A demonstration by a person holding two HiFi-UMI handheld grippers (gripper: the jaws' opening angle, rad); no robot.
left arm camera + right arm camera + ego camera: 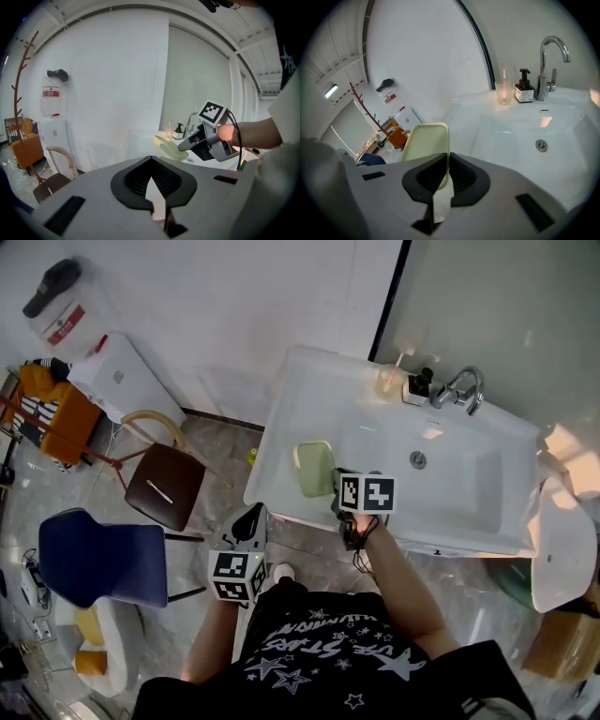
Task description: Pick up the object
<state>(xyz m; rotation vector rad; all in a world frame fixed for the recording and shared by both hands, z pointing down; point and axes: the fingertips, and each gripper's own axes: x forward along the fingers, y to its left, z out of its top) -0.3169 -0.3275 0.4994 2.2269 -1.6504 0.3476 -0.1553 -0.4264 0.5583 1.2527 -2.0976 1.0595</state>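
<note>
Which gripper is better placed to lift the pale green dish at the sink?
Right. The right gripper is shut on the dish's rim at the sink; the left gripper hangs empty, jaws together, away from the sink.

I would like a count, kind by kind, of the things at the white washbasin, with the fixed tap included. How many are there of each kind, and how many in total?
Pale green tray: 1
Cup: 1
Toothbrush: 1
Pump bottle: 1
Tap: 1
Total: 5
</note>
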